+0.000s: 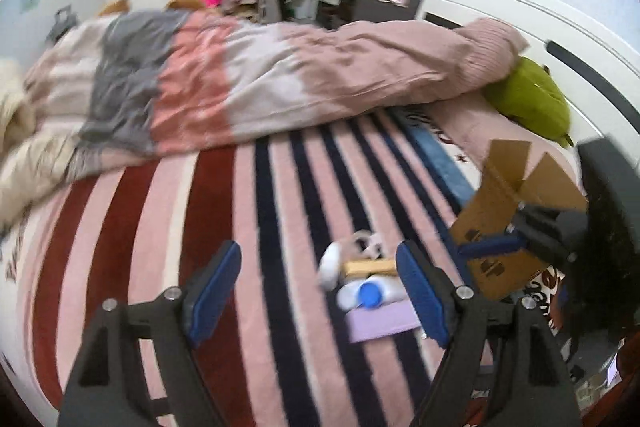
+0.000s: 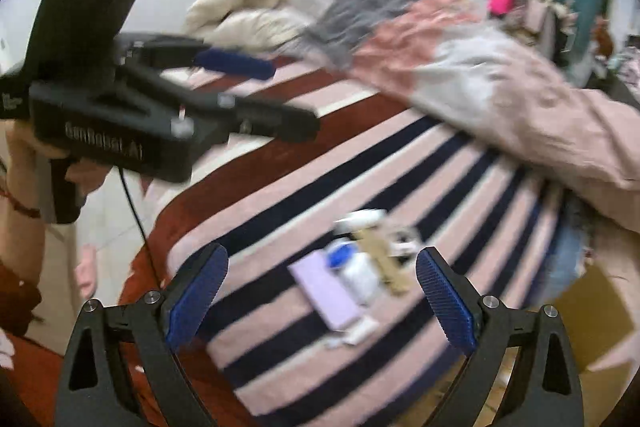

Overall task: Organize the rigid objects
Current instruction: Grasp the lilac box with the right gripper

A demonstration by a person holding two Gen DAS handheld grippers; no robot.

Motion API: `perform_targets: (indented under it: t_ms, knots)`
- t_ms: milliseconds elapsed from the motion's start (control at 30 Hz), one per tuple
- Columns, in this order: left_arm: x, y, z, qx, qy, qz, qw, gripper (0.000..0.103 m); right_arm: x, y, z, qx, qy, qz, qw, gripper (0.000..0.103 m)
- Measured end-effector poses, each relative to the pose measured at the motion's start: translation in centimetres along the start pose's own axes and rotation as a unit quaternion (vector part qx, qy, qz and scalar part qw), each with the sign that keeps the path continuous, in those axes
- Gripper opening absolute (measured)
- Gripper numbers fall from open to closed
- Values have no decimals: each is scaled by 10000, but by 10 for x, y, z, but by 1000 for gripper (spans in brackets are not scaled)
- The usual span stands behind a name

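Grippers both wide, nothing held: left gripper, right gripper. Clutter pile on striped bed near its edge: lavender box, white bottle with blue cap, tan stick touching it. Cardboard box open just beside pile; frames blurred

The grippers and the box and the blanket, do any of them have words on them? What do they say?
"GenRobot.AI": on the side of the left gripper, a bit blurred.
Cardboard box: dark print, too blurred to read.
Striped blanket: lettering at its edges, too blurred to read.
Right gripper: no words show.
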State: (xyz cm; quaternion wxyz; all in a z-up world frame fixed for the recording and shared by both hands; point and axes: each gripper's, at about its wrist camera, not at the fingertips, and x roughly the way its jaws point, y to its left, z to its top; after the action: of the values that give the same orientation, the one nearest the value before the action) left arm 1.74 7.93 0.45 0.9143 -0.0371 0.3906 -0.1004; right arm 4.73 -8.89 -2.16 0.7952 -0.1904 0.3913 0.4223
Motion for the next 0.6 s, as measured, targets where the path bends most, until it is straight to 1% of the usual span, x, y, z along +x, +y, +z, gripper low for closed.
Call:
perform_targets:
  t_ms: [33,100,167,200,267,300,367,467,533,567,600]
  knots:
    - [2,7,-7,-80,10,12,10000,77,16,4,-2,-52,173,151,9997,94]
    - [7,16,-20,-197,37,79,9998,77,39,11,-13,-89,473,274,9985,94]
    - [12,21,-31,-291,90,156,9994,77,58,8,-25,-45,743,315,9967,93]
    - [13,24,-36,-329,118,155,9993,77,71,6,-31,-25,944,293,9951,91]
    - [16,25,-44,-351,165,117,9992,77,88,1,-39,-45,1210,80,9926,78]
    - [17,24,-46,-341,176,126,9992,77,97,-3,-42,-63,1316,-30,9913,76]
    - [20,22,-49,-303,208,198,9991,77,108,-9,-46,-39,1475,-41,9890,66]
    - [20,20,-51,-268,238,190,9992,77,114,-10,-50,-11,1617,151,9867,64]
    - [20,20,-52,-264,240,170,9992,77,111,-9,-49,1,1601,470,9860,64]
    - [19,20,-53,-264,244,176,9992,77,109,-7,-48,84,1594,747,9843,60]
    - [19,21,-53,-271,249,182,9992,77,109,-5,-47,184,1627,937,9820,58]
